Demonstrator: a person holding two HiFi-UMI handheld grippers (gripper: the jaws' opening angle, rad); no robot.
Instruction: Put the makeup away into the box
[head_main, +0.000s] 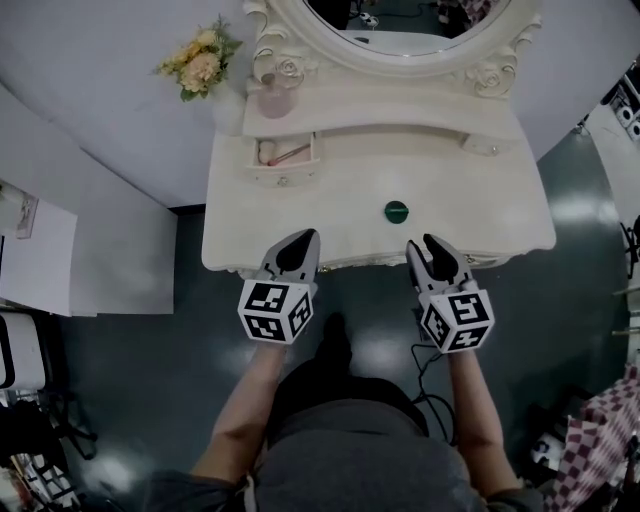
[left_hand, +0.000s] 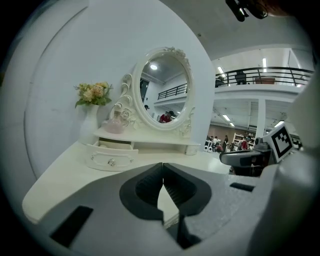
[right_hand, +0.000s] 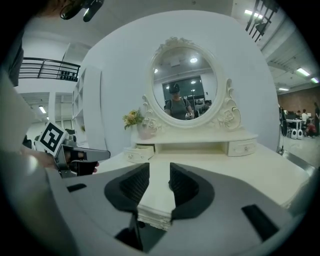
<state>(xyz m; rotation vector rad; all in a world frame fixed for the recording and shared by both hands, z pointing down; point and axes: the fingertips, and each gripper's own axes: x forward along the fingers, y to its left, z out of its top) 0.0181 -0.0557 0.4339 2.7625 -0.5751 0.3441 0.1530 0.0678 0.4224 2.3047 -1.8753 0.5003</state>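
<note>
A small round green makeup pot (head_main: 396, 211) lies on the white vanity table (head_main: 520, 225), near its front edge. At the back left, a little drawer (head_main: 285, 155) stands pulled out with pinkish items inside; it also shows as the drawer (left_hand: 111, 155) and the drawer (right_hand: 137, 152) in the gripper views. My left gripper (head_main: 297, 250) hovers over the front edge, left of the pot, jaws shut and empty (left_hand: 163, 167). My right gripper (head_main: 430, 250) is just right of the pot, open with nothing between its jaws (right_hand: 159, 170). The pot is hidden in both gripper views.
An oval mirror (head_main: 400, 25) rises at the back. A pink bottle (head_main: 274, 97) and a vase of flowers (head_main: 200, 62) stand at the back left. A closed drawer (head_main: 483, 147) is at the back right. Dark floor and a cable (head_main: 425, 370) lie below.
</note>
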